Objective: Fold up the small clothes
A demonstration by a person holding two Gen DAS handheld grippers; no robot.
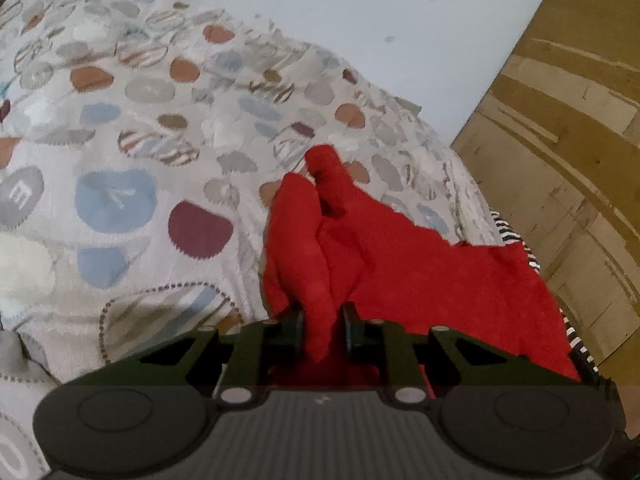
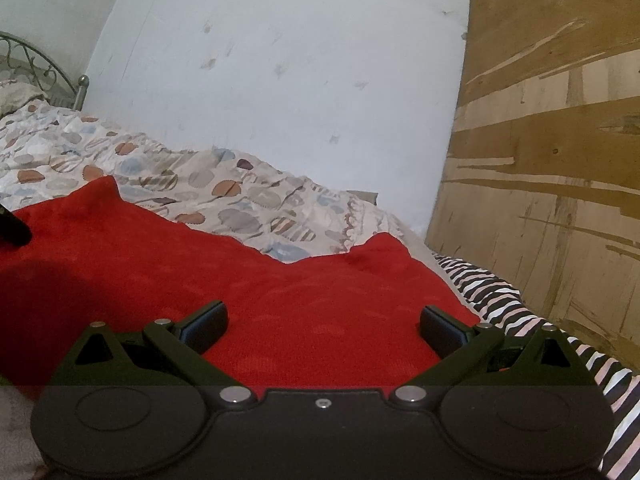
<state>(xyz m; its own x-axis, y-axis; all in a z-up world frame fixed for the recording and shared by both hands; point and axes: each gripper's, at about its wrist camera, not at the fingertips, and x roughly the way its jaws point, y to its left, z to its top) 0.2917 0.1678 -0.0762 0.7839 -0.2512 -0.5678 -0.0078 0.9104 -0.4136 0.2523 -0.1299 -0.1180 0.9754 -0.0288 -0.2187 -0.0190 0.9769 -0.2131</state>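
A red knit garment lies on a bed with a patterned quilt. My left gripper is shut on a bunched fold of the red garment, which rises in a ridge ahead of the fingers. In the right wrist view the red garment spreads flat under my right gripper, which is wide open and empty just above the cloth. A dark bit of the left gripper shows at the left edge.
A black-and-white striped cloth lies under the red garment at the bed's right edge. A wooden board stands on the right. A white wall is behind the bed. A metal headboard is at far left.
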